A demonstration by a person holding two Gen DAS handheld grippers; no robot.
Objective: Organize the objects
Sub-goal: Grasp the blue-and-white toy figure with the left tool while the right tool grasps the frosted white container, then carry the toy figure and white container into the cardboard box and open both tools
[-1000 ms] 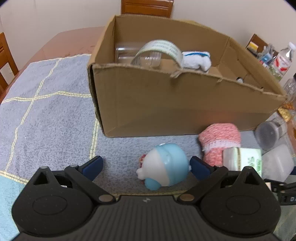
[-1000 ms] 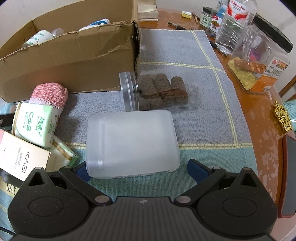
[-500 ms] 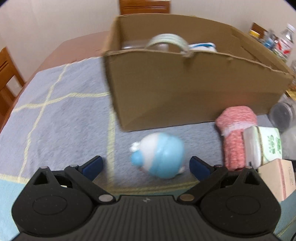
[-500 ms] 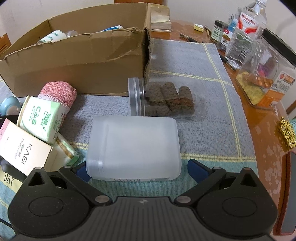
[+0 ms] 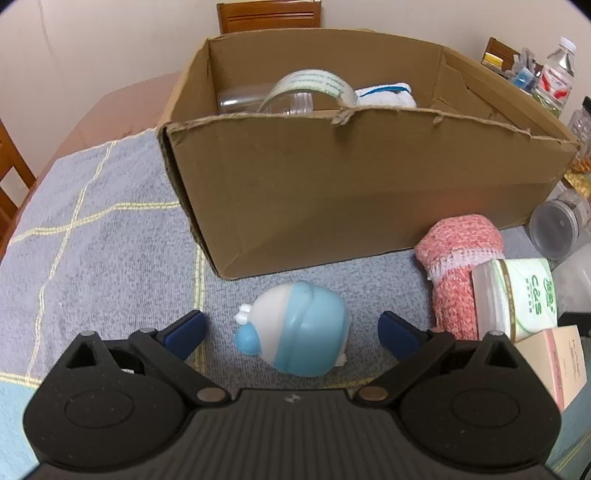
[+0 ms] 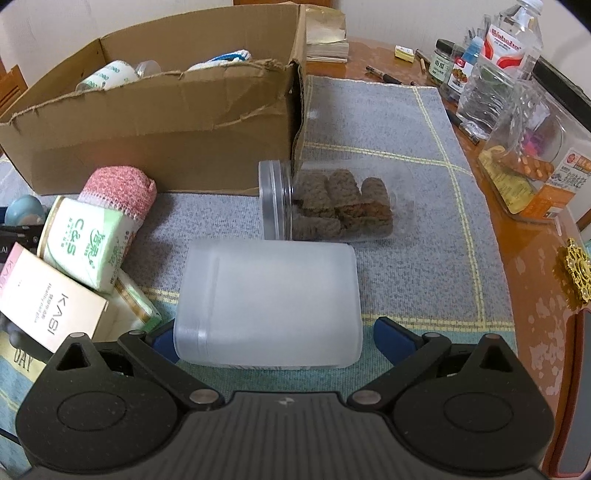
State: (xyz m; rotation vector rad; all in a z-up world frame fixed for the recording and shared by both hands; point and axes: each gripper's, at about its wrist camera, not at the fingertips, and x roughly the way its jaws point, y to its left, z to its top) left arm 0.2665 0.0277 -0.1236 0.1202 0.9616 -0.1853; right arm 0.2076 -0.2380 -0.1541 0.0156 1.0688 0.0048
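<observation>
Both spread wide: left hand-held gripper (image 5: 291, 328) brackets the blue toy (image 5: 295, 328) lying before the cardboard box (image 5: 362, 192); right hand-held gripper (image 6: 267, 341) straddles the frosted container (image 6: 267, 302), whose slick, broad sides may slip out

Home dining room: wooden table (image 6: 532, 295), chair (image 5: 267, 16), snack jars (image 6: 532, 162).

the tall brown cardboard box (image 5: 369, 192) wall hides most of the clear plastic jar (image 5: 258, 101) inside, and the frosted white plastic container (image 6: 267, 306) covers the right gripper's left fingertip
</observation>
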